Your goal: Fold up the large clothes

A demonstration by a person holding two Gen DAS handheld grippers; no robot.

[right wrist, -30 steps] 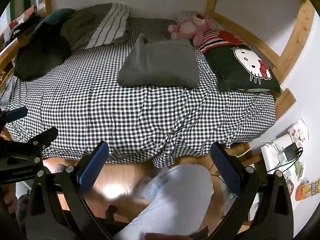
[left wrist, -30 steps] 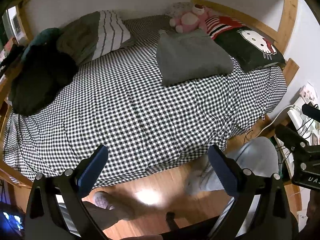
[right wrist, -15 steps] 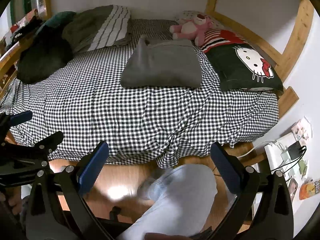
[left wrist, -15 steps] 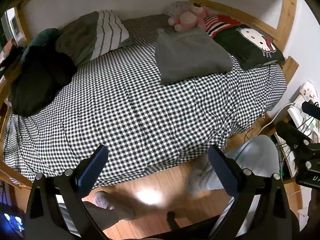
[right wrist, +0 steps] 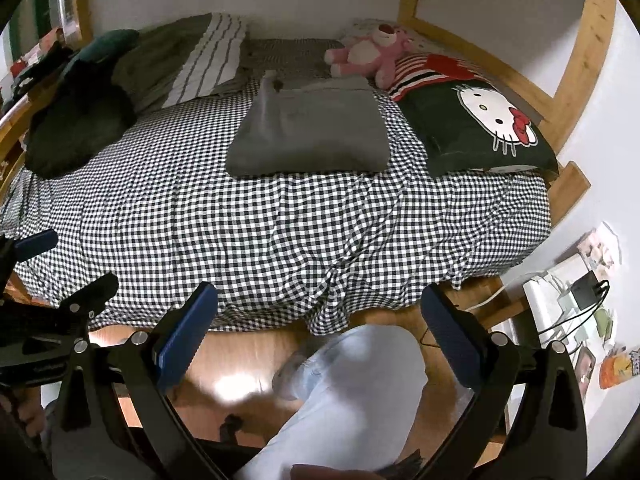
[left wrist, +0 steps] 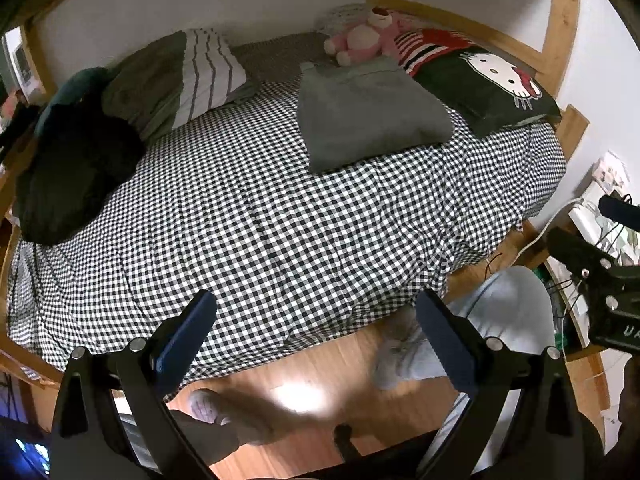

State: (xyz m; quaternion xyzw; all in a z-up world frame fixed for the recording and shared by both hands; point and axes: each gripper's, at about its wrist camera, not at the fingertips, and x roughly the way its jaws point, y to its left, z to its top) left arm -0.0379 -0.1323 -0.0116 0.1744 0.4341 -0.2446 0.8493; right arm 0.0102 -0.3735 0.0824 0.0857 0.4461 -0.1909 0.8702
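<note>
The grey folded garment (left wrist: 370, 114) lies as a neat rectangle on the far half of the bed (left wrist: 260, 232), on the black-and-white checked sheet, just beside the black cat-face pillow (left wrist: 486, 88) and in front of the pink plush toy (left wrist: 362, 40). A red-and-white striped pillow (right wrist: 434, 70) sits behind the cat-face one. At the other end of the bed are a dark bundle of clothes (left wrist: 74, 176) and an olive and white striped quilt (left wrist: 180, 76), well apart from the grey garment.

Both tools hang over the wooden floor (left wrist: 312, 376) at the near edge of the bed, well short of the garment. The left tool (left wrist: 316, 326) has its blue-padded fingers spread wide with nothing between them; the right tool (right wrist: 320, 318) is likewise spread wide and holds nothing. Below them show the person's leg in light blue trousers (right wrist: 360, 396) and a foot in a pale slipper (left wrist: 210, 408). By the wall stands a white power strip with cables (right wrist: 560, 300).
</note>
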